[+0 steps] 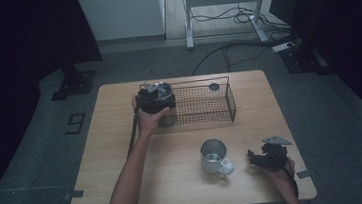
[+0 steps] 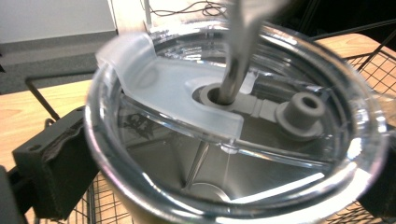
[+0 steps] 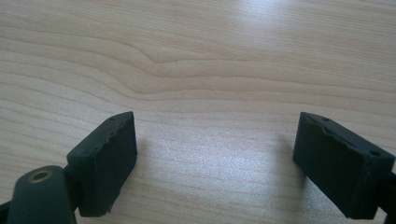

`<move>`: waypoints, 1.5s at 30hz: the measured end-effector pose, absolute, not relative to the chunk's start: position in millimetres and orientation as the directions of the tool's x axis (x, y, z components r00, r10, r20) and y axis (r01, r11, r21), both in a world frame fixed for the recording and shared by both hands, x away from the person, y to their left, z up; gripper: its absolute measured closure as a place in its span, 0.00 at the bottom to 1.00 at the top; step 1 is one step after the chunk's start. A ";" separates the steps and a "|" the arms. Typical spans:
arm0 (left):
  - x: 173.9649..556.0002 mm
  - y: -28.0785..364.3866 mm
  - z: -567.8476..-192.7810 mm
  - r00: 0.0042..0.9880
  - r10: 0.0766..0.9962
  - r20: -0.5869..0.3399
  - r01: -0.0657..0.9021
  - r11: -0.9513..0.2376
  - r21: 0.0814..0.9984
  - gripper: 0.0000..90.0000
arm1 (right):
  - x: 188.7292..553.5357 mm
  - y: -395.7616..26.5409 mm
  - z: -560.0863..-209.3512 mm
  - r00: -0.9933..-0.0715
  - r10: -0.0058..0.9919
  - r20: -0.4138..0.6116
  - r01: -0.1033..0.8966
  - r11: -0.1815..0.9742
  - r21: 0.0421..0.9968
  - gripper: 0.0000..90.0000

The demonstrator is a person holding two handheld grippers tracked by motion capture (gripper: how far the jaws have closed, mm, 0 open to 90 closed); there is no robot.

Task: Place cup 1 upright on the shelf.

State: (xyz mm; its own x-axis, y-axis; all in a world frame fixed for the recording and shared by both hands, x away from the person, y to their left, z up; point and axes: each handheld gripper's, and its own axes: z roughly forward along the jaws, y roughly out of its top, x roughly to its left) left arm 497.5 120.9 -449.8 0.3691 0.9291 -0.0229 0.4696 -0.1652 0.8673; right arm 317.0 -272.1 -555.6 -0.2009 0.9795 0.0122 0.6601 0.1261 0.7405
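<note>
Steel mug point(image 1: 214, 156) stands between wire basket point(image 1: 203, 101) and right tongs point(image 1: 260, 158).

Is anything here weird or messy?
Nothing is spilled or broken. One odd bit: the tumbler at the wire basket's left end sits between the left gripper's wide-apart jaws, and its straw leans sideways.

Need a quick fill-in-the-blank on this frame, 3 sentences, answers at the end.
1. The tumbler between the left gripper's jaws has a clear lid with a metal ____ through it.
2. The metal mug on the table stands ____ the wire basket.
3. The right gripper holds ____.

Answers: straw; outside; nothing
</note>
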 end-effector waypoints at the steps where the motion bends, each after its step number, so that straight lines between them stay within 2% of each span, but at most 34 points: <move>1: 495.6 121.9 -448.4 0.371 0.928 -0.027 0.464 -0.161 0.871 0.00 | 317.0 -272.1 -555.6 -0.201 0.980 0.012 0.660 0.126 0.740 0.15; 20: 464.3 143.4 -437.8 0.380 0.924 -0.038 0.427 -0.138 0.894 0.02 | 317.0 -272.1 -555.6 -0.200 0.980 0.013 0.660 0.126 0.740 0.15; 33: 433.9 144.1 -431.8 0.462 0.887 -0.011 0.426 -0.211 0.880 0.02 | 317.7 -272.2 -555.5 -0.201 0.980 0.012 0.661 0.126 0.740 0.15; 45: 394.3 153.2 -442.1 0.481 0.877 0.012 0.416 -0.240 0.877 0.03 | 317.6 -271.9 -555.4 -0.198 0.980 0.015 0.663 0.122 0.738 0.15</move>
State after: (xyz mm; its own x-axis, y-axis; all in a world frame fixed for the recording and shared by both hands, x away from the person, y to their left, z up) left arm 394.3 153.2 -442.1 0.4809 0.8767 0.0117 0.4156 -0.2397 0.8774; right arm 317.6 -271.9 -555.4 -0.1980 0.9801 0.0154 0.6634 0.1225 0.7382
